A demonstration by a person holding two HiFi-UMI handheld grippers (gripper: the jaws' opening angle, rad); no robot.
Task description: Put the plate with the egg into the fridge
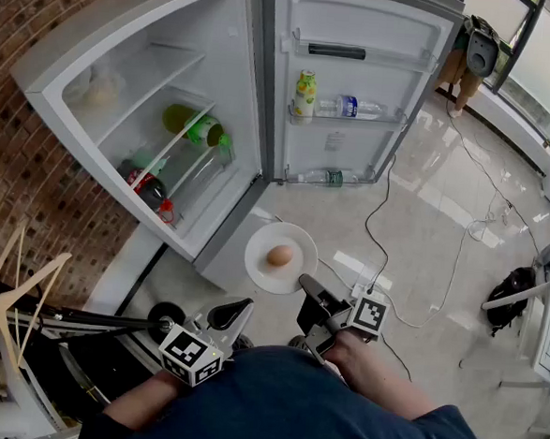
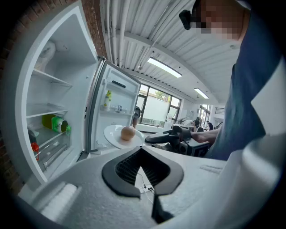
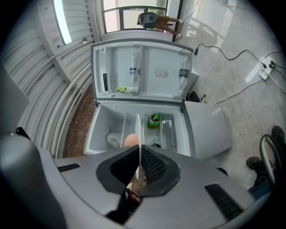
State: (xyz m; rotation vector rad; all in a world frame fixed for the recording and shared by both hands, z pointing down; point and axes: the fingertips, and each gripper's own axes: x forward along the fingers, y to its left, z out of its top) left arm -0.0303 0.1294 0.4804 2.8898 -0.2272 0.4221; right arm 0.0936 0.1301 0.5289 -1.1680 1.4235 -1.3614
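A white plate (image 1: 264, 271) carrying a brown egg (image 1: 280, 256) hangs over the floor just in front of the open fridge (image 1: 135, 73). My right gripper (image 1: 306, 285) is shut on the plate's near rim. In the right gripper view the plate (image 3: 139, 130) runs edge-on between the shut jaws of the right gripper (image 3: 139, 154), with the egg (image 3: 130, 140) to its left. My left gripper (image 1: 234, 312) is lower left of the plate, shut and empty. From the left gripper (image 2: 140, 151) view, the plate (image 2: 114, 135) and egg (image 2: 128, 133) float ahead.
The fridge door (image 1: 355, 79) stands wide open with bottles in its racks. A green bottle (image 1: 195, 126) and a red-capped bottle (image 1: 148, 188) lie on inner shelves. Cables and a power strip (image 1: 362, 291) cross the floor; a black bag (image 1: 510, 288) lies at right, a wooden frame (image 1: 21, 295) at left.
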